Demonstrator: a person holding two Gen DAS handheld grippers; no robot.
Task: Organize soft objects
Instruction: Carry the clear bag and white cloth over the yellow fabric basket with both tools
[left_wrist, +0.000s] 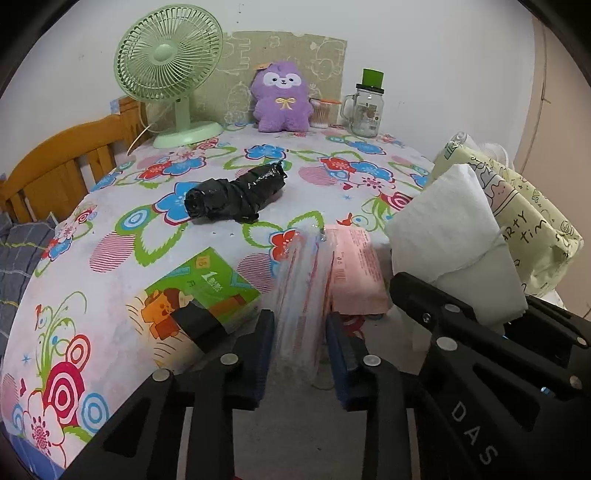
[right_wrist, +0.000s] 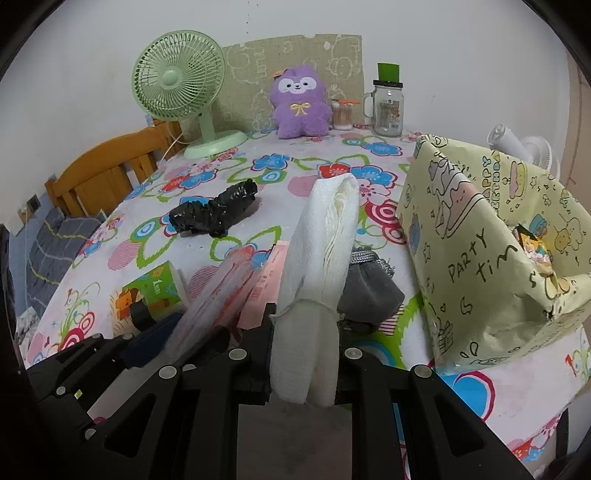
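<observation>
My left gripper (left_wrist: 299, 321) is shut on a clear plastic pack with red and blue print (left_wrist: 301, 280), held lengthwise between its blue pads and tilted up off the floral tablecloth (left_wrist: 110, 229). The right wrist view shows that left gripper (right_wrist: 188, 332) and the clear pack (right_wrist: 225, 280) at lower left. My right gripper (right_wrist: 306, 317) is shut on a white folded soft bundle (right_wrist: 321, 240) tied with thread, standing upright. The right gripper (left_wrist: 480, 306) and the white bundle (left_wrist: 450, 221) also appear at the right of the left wrist view.
On the table lie a green tissue pack (left_wrist: 199, 291), a pink pack (left_wrist: 354, 269), a black plastic roll (left_wrist: 236, 194) and a grey pouch (right_wrist: 369, 291). A yellow party bag (right_wrist: 480, 240) stands at the right. A purple plush (left_wrist: 280, 98), fan (left_wrist: 170, 62) and glass jar (left_wrist: 365, 107) line the back.
</observation>
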